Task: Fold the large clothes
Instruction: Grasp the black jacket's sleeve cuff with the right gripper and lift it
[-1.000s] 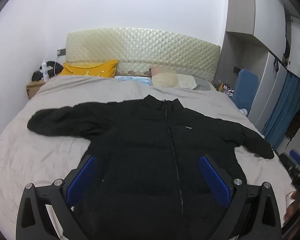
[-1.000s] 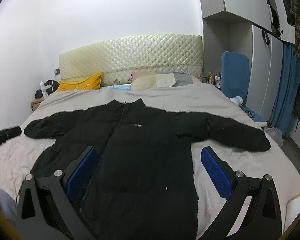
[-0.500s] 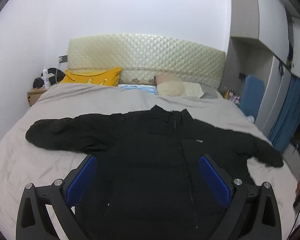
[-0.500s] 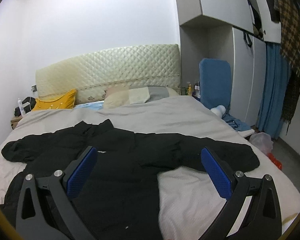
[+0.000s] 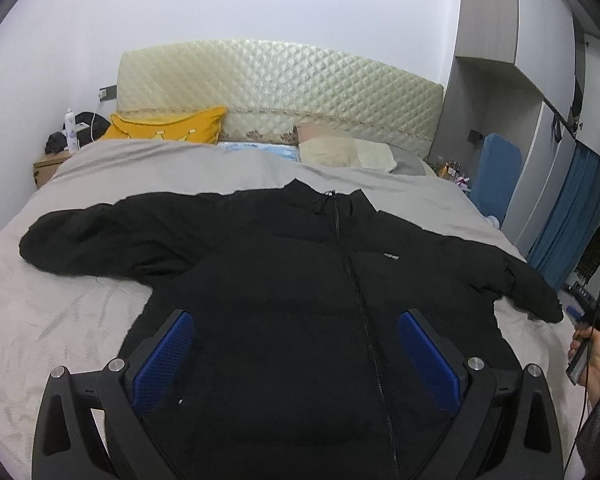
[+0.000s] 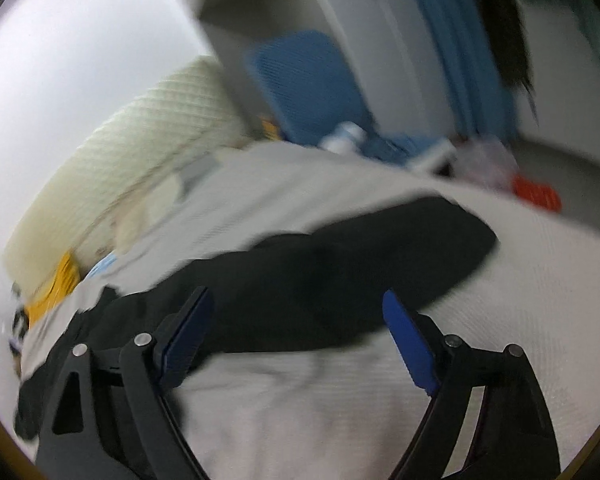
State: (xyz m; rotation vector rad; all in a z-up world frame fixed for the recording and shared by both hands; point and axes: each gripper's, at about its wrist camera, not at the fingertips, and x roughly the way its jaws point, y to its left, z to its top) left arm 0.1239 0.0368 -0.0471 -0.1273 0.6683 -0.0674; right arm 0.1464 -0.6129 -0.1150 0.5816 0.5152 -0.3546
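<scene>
A: How many of each thing?

B: One black jacket (image 5: 300,280), lying flat and zipped, front up, on the one bed (image 5: 60,320), collar toward the far headboard (image 5: 280,88). Its two sleeves spread out left and right. Two grippers: the left gripper (image 5: 296,344) hangs over the jacket's lower body, its two blue pads (image 5: 162,360) spread wide with nothing between them. The right gripper (image 6: 296,320) is released too, jaws wide apart, empty, above the right sleeve (image 6: 360,256)

A: Pillows?

B: One yellow pillow (image 5: 168,128) far left, two pale ones (image 5: 344,152) far right, all against the headboard. One bottle (image 5: 70,128) on the nightstand at the far left

A: Anything else?

B: One hand (image 5: 592,356) at the right edge of the left view, holding the right gripper's handle

A: What differs from half a second ago?

B: The left view is nearly the same, only shifted a little. The right view has rolled hard and gone blurry: the bed now slopes and the sleeve's cuff fills the middle, where earlier the scene was level. The jacket itself has not moved, and both grippers stay open
</scene>
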